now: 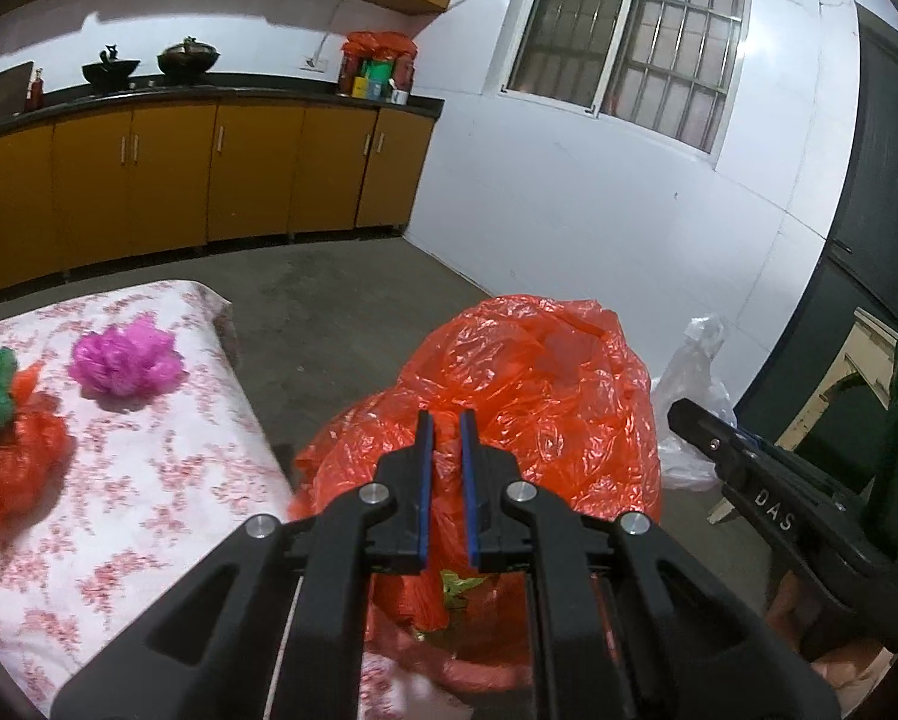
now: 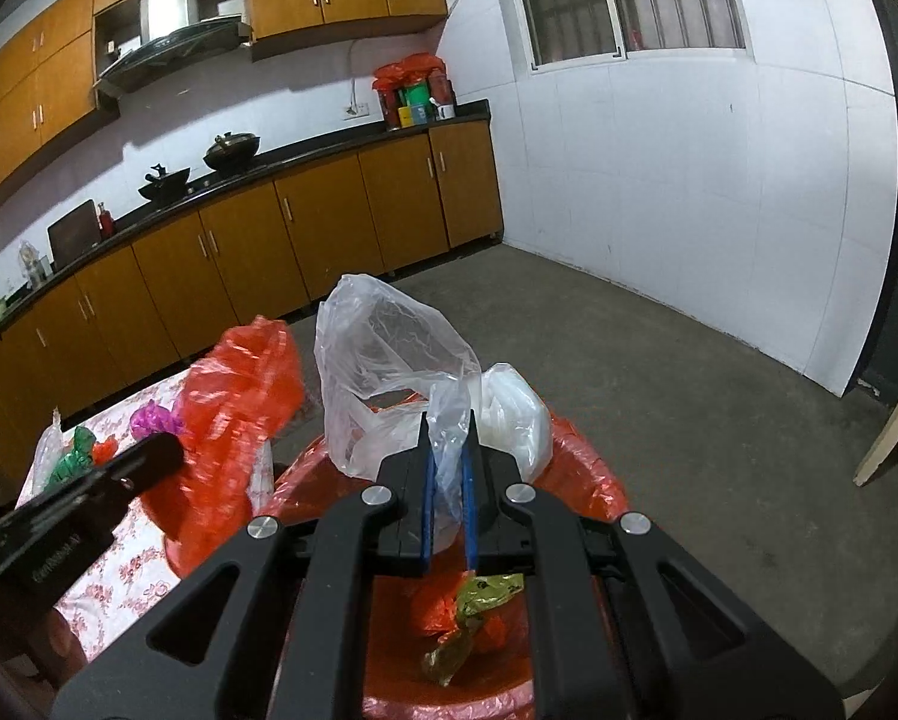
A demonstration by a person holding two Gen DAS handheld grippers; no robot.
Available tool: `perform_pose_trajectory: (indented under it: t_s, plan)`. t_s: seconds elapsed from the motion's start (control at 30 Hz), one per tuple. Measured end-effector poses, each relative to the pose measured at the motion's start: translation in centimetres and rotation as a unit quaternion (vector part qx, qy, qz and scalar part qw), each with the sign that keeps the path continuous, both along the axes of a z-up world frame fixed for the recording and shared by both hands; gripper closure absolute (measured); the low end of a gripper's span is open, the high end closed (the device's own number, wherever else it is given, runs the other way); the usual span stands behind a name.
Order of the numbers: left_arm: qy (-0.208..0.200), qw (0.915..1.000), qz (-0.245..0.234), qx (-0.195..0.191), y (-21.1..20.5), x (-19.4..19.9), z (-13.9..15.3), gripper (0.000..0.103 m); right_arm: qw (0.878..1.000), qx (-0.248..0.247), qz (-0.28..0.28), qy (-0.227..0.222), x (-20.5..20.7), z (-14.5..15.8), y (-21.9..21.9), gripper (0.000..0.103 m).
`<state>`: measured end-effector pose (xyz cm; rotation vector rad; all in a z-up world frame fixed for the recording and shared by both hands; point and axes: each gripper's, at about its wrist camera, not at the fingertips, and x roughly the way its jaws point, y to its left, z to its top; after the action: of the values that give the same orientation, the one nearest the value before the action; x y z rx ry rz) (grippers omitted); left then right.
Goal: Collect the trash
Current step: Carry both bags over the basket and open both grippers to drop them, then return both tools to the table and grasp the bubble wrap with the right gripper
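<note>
Left wrist view: the left gripper (image 1: 446, 426) is clamped nearly shut on a fold of the big orange bag (image 1: 526, 372), just off the floral table (image 1: 167, 480), where a pink wad (image 1: 126, 360) and an orange wad (image 1: 14, 468) sit.

Right wrist view: the right gripper (image 2: 449, 444) pinches a clear plastic bag (image 2: 389, 360) over the trash bin's (image 2: 592, 480) open orange-lined mouth.

I am seeing the red bag (image 2: 233, 408) smearing into blur in the right wrist view. My left gripper (image 1: 446, 438) is covering part of the bin (image 1: 425, 606) opening below it. The red bundle (image 1: 11, 468) is running off the picture's left edge, and the jars (image 1: 377, 75) on the counter (image 1: 209, 97) are staying too small to read.
</note>
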<state>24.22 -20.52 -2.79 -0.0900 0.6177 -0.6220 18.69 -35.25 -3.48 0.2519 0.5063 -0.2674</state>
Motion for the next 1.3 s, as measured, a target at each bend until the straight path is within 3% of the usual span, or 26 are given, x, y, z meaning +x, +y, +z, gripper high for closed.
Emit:
perform_pose_trajectory:
  t_s: [0.47,0.67,0.8,0.87,0.93,0.97,1.3]
  plan:
    - [0.020,0.9994,-0.029,0.004,-3.2,1.5,-2.1,0.093,1.000,0.020,-0.003,0.003,0.7,-0.7,-1.6,0.095]
    - [0.033,0.9991,-0.028,0.008,-3.1,2.2,-3.0,0.090,0.999,0.034,0.007,0.005,0.8,-1.1,-1.8,0.094]
    - [0.038,0.9990,-0.019,0.011,-2.6,2.5,-3.4,0.083,0.999,0.041,0.007,0.009,0.8,-1.4,-1.9,0.093]
    - [0.038,0.9991,-0.015,0.012,-2.4,2.6,-3.5,0.081,0.999,0.044,0.007,0.010,0.8,-1.4,-1.9,0.089]
    - [0.038,0.9992,-0.008,0.013,-1.9,2.7,-3.6,0.079,0.999,0.046,0.007,0.008,0.7,-1.4,-1.9,0.069]
    - [0.037,0.9992,-0.006,0.014,-1.8,2.7,-3.5,0.078,0.999,0.046,0.008,0.006,0.6,-1.4,-1.8,0.064]
    - [0.032,0.9988,0.032,0.021,1.0,3.1,-3.1,0.071,0.999,0.038,0.012,0.004,0.7,-1.0,-0.9,0.062]
